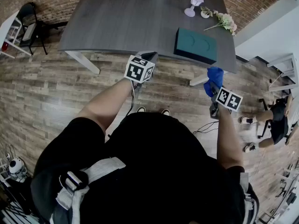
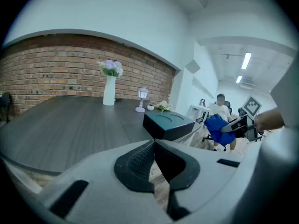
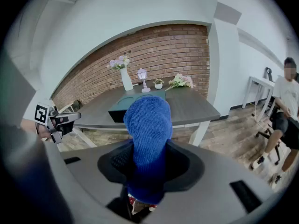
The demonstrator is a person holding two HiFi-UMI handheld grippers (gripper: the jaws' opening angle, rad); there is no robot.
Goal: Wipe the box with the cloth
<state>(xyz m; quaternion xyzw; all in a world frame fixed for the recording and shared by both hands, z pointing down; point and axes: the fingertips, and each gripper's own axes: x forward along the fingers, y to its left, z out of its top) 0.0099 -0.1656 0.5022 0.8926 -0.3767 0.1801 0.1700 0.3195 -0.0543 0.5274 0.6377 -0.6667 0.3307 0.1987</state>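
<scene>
A dark teal box (image 1: 195, 45) with round recesses in its lid lies near the front right corner of the grey table (image 1: 121, 22); it also shows as the box (image 2: 168, 123) and the box (image 3: 135, 105). My right gripper (image 1: 213, 84) hangs off the table's front edge, right of the box, shut on a blue cloth (image 1: 214, 76) that sticks up between its jaws, cloth (image 3: 148, 139). My left gripper (image 1: 148, 57) is at the table's front edge, left of the box, jaws shut with nothing in them (image 2: 154, 158).
At the table's far side stand a white vase (image 2: 110, 90), a small white lamp (image 1: 194, 3), a little pot and a bunch of flowers (image 1: 225, 20). A seated person (image 1: 275, 118) is at the right. A chair (image 1: 29, 24) stands left of the table.
</scene>
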